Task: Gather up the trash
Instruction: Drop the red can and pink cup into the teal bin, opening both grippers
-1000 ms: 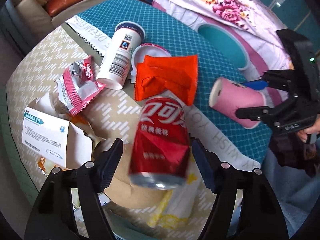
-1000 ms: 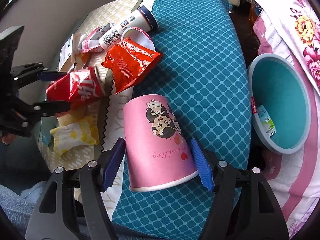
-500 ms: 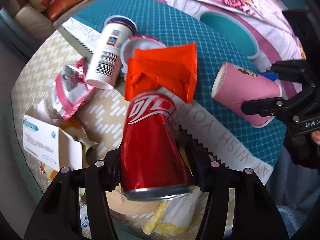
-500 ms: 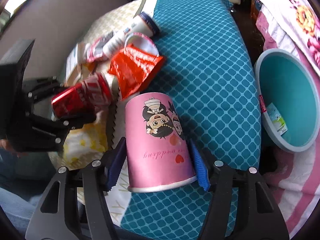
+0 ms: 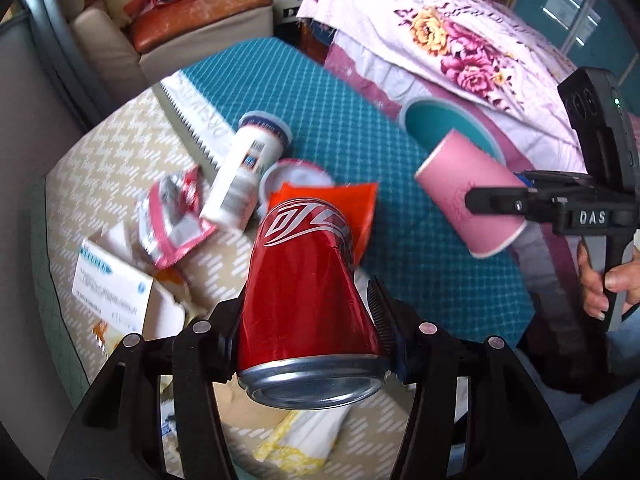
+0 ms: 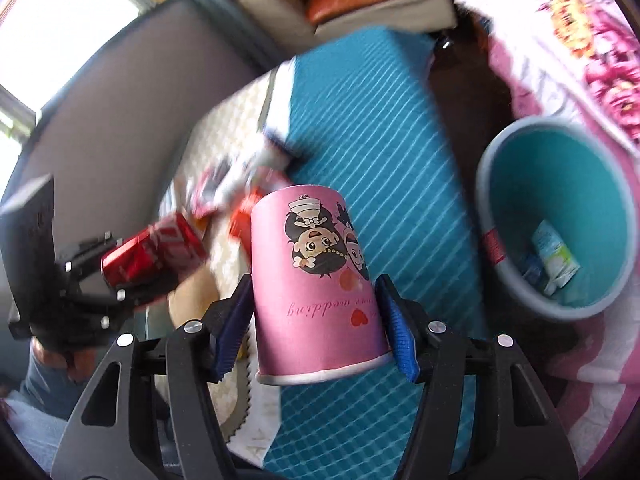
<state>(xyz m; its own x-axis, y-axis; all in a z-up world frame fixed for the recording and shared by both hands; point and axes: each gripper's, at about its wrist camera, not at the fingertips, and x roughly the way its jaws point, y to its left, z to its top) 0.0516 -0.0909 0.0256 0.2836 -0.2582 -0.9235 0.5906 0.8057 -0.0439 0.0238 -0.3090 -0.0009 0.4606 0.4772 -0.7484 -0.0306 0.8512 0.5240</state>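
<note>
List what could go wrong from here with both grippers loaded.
1. The red can is dented and tapers between the left gripper pads; it might slip out on the way to the teal bin.
2. The right gripper squeezes the thin pink paper cup near its rim; it could crumple or pop free.
3. Both loads likely head for one bin, so the grippers may collide above it.

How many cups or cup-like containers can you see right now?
3: pink paper cup held in the right gripper; white cup lying on the table; round white container beside it. More may be hidden.
</note>
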